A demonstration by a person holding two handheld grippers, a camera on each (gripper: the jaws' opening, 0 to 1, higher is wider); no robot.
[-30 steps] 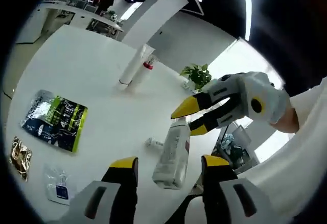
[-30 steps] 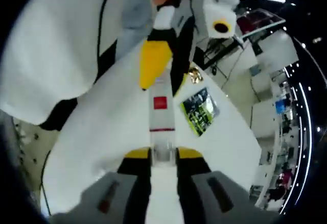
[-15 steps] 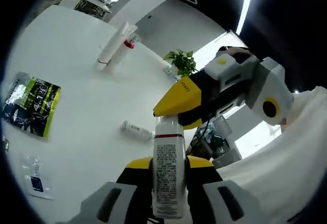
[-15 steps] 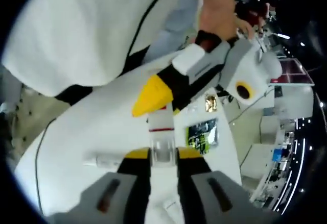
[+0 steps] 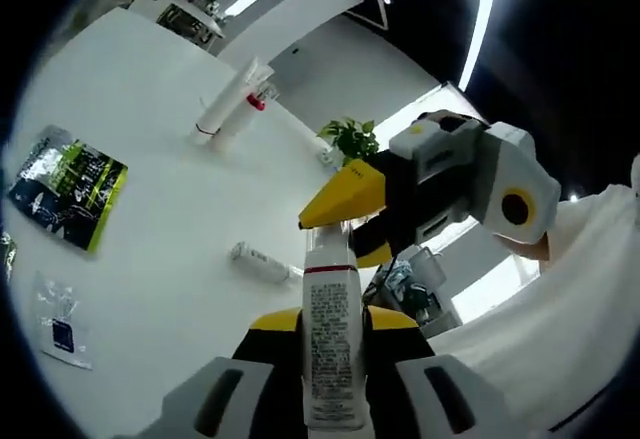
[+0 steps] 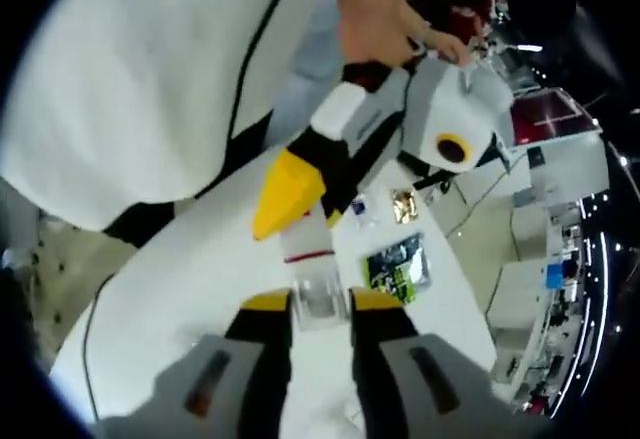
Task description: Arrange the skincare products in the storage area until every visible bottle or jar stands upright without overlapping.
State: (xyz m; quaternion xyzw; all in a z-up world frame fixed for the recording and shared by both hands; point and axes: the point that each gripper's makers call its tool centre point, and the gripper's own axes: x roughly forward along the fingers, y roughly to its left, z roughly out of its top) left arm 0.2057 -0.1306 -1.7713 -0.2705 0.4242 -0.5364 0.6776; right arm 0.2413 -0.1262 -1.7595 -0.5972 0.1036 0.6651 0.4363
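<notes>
A white bottle (image 5: 331, 359) with a red band and a clear cap hangs in the air between both grippers. My left gripper (image 5: 332, 325) is shut on its printed body. The right gripper (image 5: 356, 225) comes in from the right, its yellow tips on either side of the cap end. In the right gripper view, my right gripper (image 6: 320, 304) stands with its jaws close against the clear cap (image 6: 320, 297). Beyond it, the left gripper (image 6: 300, 209) holds the bottle (image 6: 306, 243), with a hand behind it. A small white tube (image 5: 262, 262) lies on the white table (image 5: 150, 139).
Two tall white tubes (image 5: 228, 111), one red-capped, are at the table's far side. A green and black packet (image 5: 68, 194) and a clear sachet (image 5: 62, 334) lie at the left. A potted plant (image 5: 350, 139) stands beyond the table. A gold packet (image 6: 403, 204) lies near the green packet (image 6: 400, 267).
My left gripper was open below the bottle a second ago and has since shut on its body. The right gripper has stayed at the cap throughout.
</notes>
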